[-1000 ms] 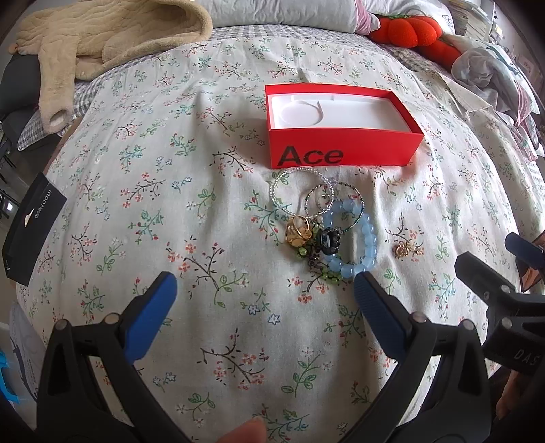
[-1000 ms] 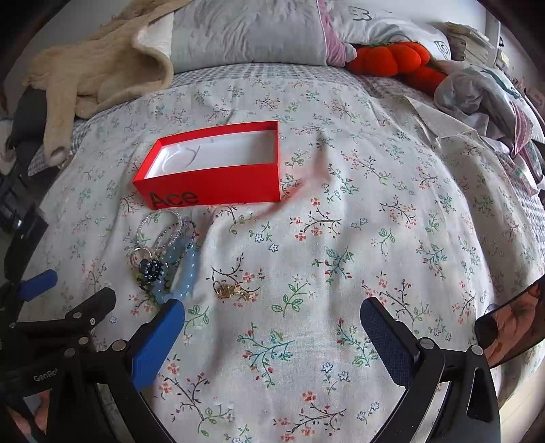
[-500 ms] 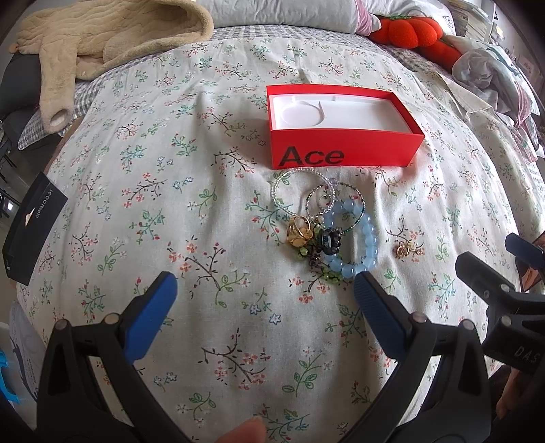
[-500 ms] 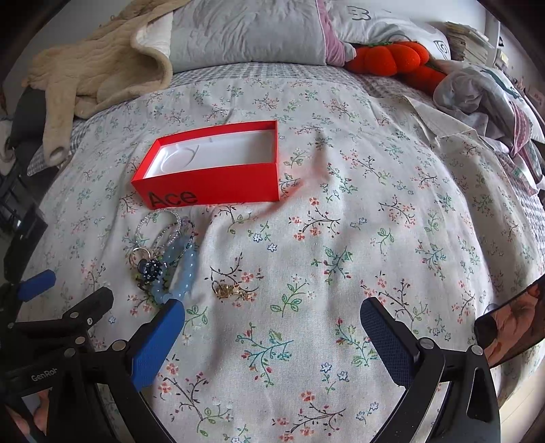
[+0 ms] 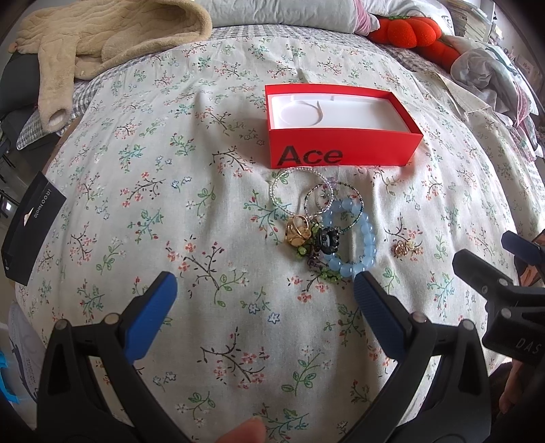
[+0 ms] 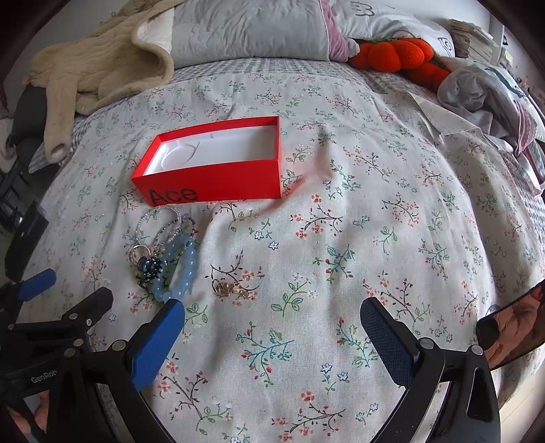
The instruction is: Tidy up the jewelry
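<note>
A red "Ace" box [image 5: 344, 150] [image 6: 218, 182] with a white empty insert lies open on the floral bedspread. In front of it is a pile of jewelry: a blue bead bracelet [image 5: 366, 240] [image 6: 187, 269], thin beaded bangles [image 5: 299, 191], a gold ring [image 5: 298, 231], a dark bead cluster [image 5: 327, 238]. A small gold piece [image 5: 402, 250] [image 6: 231, 289] lies apart to the right. My left gripper [image 5: 265, 289] is open and empty, just short of the pile. My right gripper [image 6: 272, 318] is open and empty, near the small gold piece.
A beige fleece garment [image 5: 102, 37] and pillows [image 6: 252, 30] lie at the back. An orange plush [image 6: 395, 51] and crumpled clothes [image 6: 483, 88] are at the back right. A black box [image 5: 30, 225] sits at the bed's left edge.
Both grippers have eased slightly forward; the box and jewelry sit a little lower in the views. Nothing was taken hold of.
</note>
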